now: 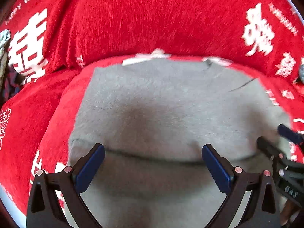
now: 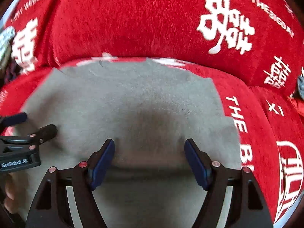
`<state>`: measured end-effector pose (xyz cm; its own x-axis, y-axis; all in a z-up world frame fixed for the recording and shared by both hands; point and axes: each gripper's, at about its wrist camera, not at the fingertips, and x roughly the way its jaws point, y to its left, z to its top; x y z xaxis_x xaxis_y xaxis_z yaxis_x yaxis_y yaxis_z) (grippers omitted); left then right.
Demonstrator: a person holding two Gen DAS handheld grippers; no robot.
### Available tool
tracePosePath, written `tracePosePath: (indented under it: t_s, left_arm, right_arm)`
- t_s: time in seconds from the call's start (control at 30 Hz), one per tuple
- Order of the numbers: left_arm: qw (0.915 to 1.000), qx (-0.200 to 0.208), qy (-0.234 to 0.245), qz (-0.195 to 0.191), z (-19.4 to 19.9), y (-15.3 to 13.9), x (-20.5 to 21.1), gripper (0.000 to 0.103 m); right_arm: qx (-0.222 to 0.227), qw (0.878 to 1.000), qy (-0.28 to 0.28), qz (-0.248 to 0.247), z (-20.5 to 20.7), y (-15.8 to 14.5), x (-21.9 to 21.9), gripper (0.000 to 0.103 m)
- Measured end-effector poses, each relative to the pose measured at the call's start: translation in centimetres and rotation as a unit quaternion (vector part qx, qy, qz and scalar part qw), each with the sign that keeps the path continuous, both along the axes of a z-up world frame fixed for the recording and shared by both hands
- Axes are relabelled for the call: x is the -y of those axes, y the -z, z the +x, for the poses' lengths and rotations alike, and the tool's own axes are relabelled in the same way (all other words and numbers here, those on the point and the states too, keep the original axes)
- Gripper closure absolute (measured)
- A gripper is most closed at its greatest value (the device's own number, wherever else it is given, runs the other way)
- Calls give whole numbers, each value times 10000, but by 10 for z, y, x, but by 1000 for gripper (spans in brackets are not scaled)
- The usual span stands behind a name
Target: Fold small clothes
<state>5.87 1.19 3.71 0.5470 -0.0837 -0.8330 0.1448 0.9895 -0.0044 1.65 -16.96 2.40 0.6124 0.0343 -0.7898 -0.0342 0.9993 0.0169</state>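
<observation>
A grey garment (image 1: 161,104) lies spread flat on a red sofa cover (image 1: 133,19); it also fills the middle of the right wrist view (image 2: 133,98). A fold edge runs across it just under both grippers. My left gripper (image 1: 153,152) is open and empty over the near part of the grey cloth. My right gripper (image 2: 149,147) is open and empty over the same cloth, to the right of the left one. The right gripper shows at the right edge of the left wrist view (image 1: 281,138), and the left gripper shows at the left edge of the right wrist view (image 2: 32,125).
The red cover (image 2: 133,19) with white characters and lettering rises as a backrest behind the garment. Other cloth items (image 1: 4,43) lie at the far left edge. A small grey object (image 2: 300,87) sits at the far right.
</observation>
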Motion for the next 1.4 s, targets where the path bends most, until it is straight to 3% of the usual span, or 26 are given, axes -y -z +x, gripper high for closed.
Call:
tracePosePath:
  t_s: [0.07,0.17,0.23,0.27,0.5,0.77,0.87,1.03,1.17,1.2,1.27,1.4]
  left_arm:
    - [9998,64,116,122,-22,2,4,1]
    - [9989,-90,242,381,-42,24,5,1]
    - [9997,35,162,170,-61,29,-5,0]
    - [9998,57,162,102,-68,29,-9,0]
    - [9990,436,127,39,-129,34,-28,0]
    - [9992,339,160,129,-175,43,-35,0]
    - [9990,310,276,183,-189,38,-31,1]
    - [9878,606,1091,926,-204,48,13,0]
    - [9940,418,925,399,-198,53,-7,0]
    - [9948,427,822,420,-200,53,-15,0]
    - [9965,327,667,387,-205,54,-28,0]
    - [9995,299,-62,60,-214,43,-69,0]
  right_arm:
    - [212,9993,-211,209,-20,-5,-6,24]
    - [48,9993,-369,25,-38,9,-21,24]
    - [-117,9990,-411,-123,-50,28,-26,25]
    - [214,9989,-385,-140,-63,27,-25,24]
    - [533,9963,-634,-235,-127,32,-15,24]
    - [662,9941,-791,-322,-186,41,-2,24]
    - [407,9946,-818,-484,-197,40,-3,23]
    - [819,9846,-1453,-527,-211,27,-32,23]
    - [547,9817,-1596,-884,-202,49,-44,23]
    - [704,9815,-1578,-825,-208,48,-38,22]
    - [608,9832,-1495,-852,-211,50,-29,22]
    - [316,9897,-1141,-799,-220,47,-3,22]
